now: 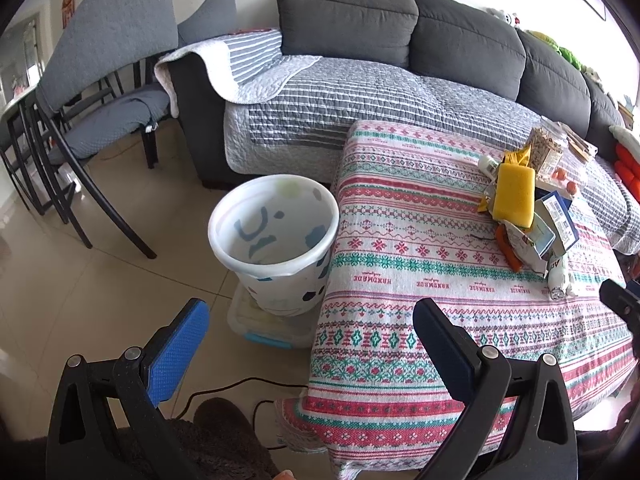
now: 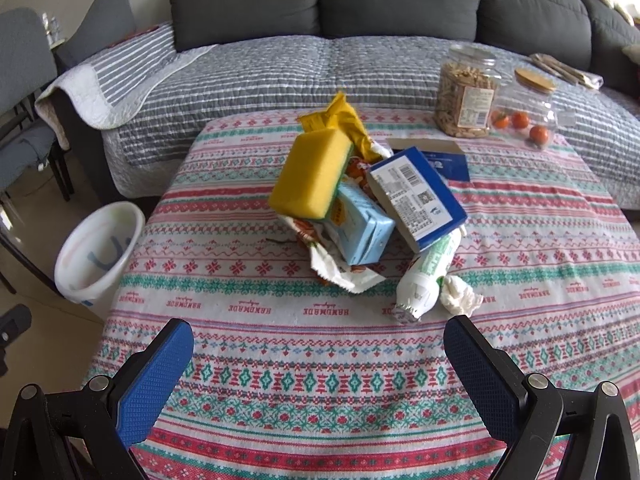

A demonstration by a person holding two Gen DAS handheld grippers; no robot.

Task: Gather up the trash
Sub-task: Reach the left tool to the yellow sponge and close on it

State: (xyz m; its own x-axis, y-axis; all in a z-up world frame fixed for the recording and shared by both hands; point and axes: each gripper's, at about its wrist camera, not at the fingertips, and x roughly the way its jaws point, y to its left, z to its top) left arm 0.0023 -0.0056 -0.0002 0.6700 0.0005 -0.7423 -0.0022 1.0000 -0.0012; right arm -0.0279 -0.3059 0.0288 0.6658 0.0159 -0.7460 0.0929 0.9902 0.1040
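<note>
Both grippers — left gripper (image 1: 311, 344) beside the white bin (image 1: 274, 240), right gripper (image 2: 319, 364) over the table (image 2: 280, 360) — hover with jaws spread, empty. The trash pile (image 2: 360, 204) sits mid-table; its white bottle (image 2: 426, 280) lies pointing toward the right gripper.

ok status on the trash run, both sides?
Left hand-held gripper open, empty. Right hand-held gripper open, empty. Trash pile untouched on table; bin empty beside it. Nothing blocking.

Trash pile (image 2: 360, 208) on patterned tablecloth (image 2: 280, 360)
</note>
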